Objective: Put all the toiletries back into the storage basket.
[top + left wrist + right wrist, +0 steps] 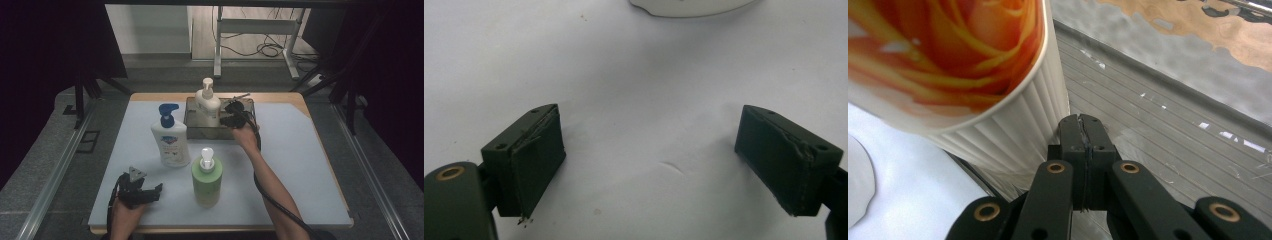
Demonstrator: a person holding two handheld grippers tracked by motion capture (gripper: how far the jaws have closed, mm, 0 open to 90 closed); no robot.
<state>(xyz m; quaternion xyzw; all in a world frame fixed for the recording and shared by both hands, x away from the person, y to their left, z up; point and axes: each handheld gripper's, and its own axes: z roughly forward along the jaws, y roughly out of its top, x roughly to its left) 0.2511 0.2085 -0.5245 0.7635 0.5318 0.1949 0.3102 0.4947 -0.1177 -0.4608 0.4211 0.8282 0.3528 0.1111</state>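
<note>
Standing in the tray (192, 131) at the surface's (310, 165) far edge, the white bottle (207, 102) sits just left of the right hand-held gripper (233, 114), jaws together beside it, gripping nothing.

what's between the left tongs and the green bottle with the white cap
Nothing: in the high view only bare pale tabletop lies between the open left tongs and the green bottle with the white cap.
</note>
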